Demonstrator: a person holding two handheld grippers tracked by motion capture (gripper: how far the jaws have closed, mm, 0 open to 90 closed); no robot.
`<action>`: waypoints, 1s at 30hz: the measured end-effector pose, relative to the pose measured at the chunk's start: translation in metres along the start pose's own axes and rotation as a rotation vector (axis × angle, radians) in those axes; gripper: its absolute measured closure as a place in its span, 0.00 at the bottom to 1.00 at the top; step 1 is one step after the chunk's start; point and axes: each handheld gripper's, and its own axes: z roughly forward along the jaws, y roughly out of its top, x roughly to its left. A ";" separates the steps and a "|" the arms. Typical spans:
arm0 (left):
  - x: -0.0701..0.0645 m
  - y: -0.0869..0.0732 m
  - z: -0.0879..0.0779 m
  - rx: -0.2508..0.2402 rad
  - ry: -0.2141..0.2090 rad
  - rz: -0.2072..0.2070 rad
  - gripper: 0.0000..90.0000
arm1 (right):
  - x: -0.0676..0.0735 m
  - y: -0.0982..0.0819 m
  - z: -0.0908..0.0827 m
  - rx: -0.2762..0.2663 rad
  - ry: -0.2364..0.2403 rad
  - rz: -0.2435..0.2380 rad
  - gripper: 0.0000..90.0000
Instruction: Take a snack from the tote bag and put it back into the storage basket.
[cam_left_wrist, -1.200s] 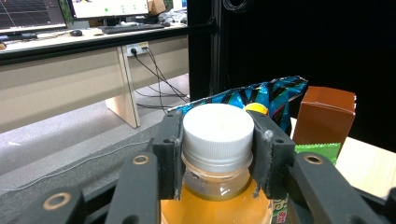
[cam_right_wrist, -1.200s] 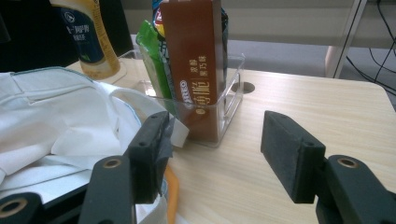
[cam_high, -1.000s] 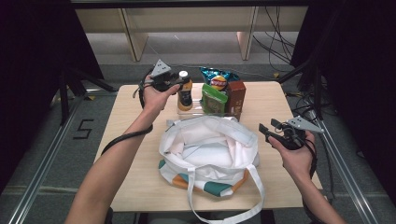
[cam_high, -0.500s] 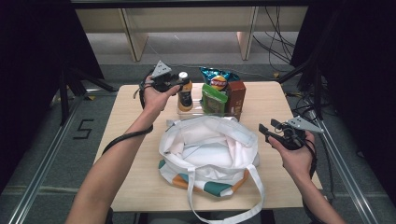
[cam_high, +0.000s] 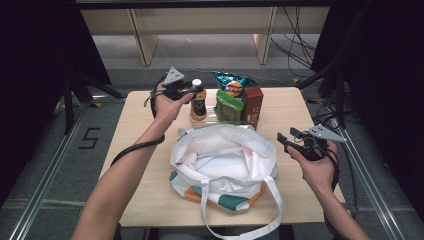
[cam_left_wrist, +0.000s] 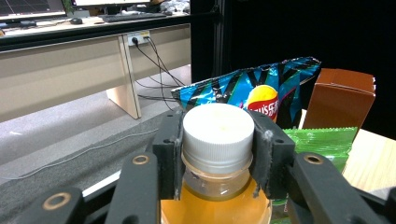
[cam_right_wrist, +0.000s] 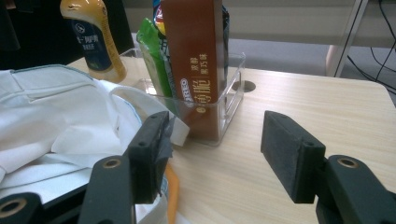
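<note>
While my left tongs (cam_high: 192, 91) squeeze the white cap of the juice bottle (cam_high: 198, 102), the bottle stands at the 11 o'clock end of the clear box (cam_right_wrist: 229, 100), far across the table (cam_high: 300, 107). I grab the cap because it sticks up and is easy to pinch. My right tongs (cam_high: 289, 140) are spread apart with nothing in them, waiting at 3 o'clock of the white bag (cam_high: 222, 160). The bag lies wide open near me, so I think the bottle can drop right in. Chips (cam_left_wrist: 252, 88), a green pack (cam_left_wrist: 322, 142) and a brown carton (cam_right_wrist: 194, 60) stay in the box.
</note>
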 end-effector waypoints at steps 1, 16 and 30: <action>0.000 -0.001 0.000 0.002 0.001 0.001 0.65 | 0.000 0.000 0.000 0.000 0.000 -0.001 0.48; 0.000 -0.007 0.001 0.015 -0.004 -0.005 0.65 | 0.001 -0.001 0.001 0.006 0.008 -0.011 0.48; 0.000 -0.016 0.003 0.032 -0.005 -0.010 0.65 | 0.001 -0.002 0.002 0.006 0.007 -0.017 0.48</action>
